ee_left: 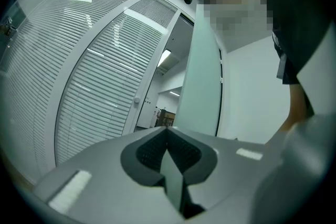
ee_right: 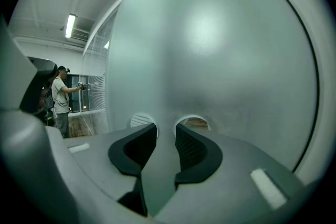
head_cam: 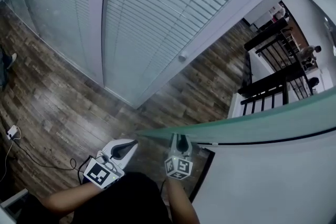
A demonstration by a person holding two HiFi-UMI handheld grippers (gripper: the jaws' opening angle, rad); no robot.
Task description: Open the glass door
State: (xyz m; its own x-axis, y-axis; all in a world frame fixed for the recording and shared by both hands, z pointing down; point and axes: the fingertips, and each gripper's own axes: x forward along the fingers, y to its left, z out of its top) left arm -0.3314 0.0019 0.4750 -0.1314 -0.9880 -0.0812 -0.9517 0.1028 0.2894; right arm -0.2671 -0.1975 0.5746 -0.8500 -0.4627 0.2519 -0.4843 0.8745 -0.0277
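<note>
Two states: left gripper [ee_left: 168, 131] jaws clenched, right gripper [ee_right: 165, 131] jaws parted, facing the glass door [ee_right: 210, 50].

The head view looks steeply down on the glass door [head_cam: 247, 122]; the left gripper view sights along its edge, the right gripper view (very near) faces its pane.

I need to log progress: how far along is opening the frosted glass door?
Done: the frosted green-tinted glass door appears already swung clear of its black frame. In hand: the right gripper, jaws apart, faces the pane; the shut left gripper sits by its free edge. Left: probably swinging it wider.
</note>
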